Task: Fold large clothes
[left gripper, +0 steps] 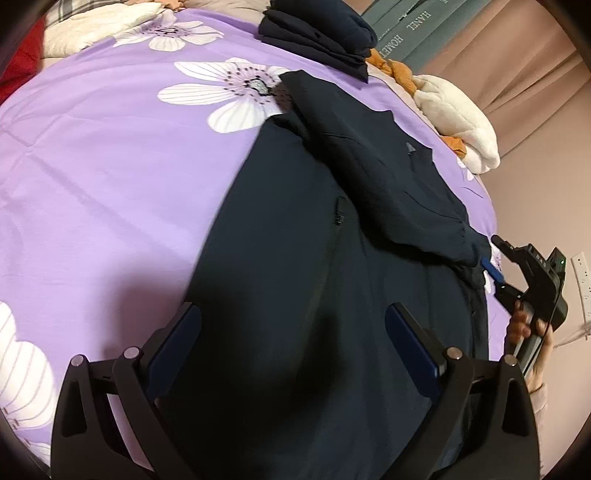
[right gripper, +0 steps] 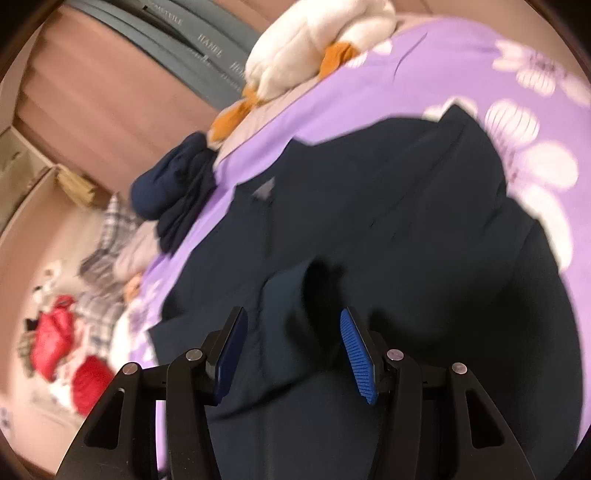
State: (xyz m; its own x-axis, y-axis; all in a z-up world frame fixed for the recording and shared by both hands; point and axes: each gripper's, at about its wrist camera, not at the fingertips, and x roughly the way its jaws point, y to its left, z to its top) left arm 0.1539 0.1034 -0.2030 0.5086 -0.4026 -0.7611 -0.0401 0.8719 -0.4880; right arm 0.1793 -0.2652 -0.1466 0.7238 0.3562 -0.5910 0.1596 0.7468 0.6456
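Observation:
A large dark navy jacket (left gripper: 314, 229) lies spread on the purple flowered bedspread (left gripper: 110, 166), one sleeve folded across its chest. My left gripper (left gripper: 293, 314) is open and empty, hovering over the jacket's lower part. My right gripper (right gripper: 291, 317) is open, its blue pads either side of a raised fold of the jacket's sleeve cuff (right gripper: 291, 295) without closing on it. The jacket fills the right wrist view (right gripper: 388, 221). The right gripper also shows in the left wrist view (left gripper: 495, 258), at the jacket's right edge, held by a hand.
A folded dark navy garment (left gripper: 317, 33) sits at the bed's far edge, also seen in the right wrist view (right gripper: 173, 192). A white and orange plush toy (left gripper: 458, 118) lies at the bed's right side. Red items (right gripper: 55, 332) and plaid cloth lie beyond the bed.

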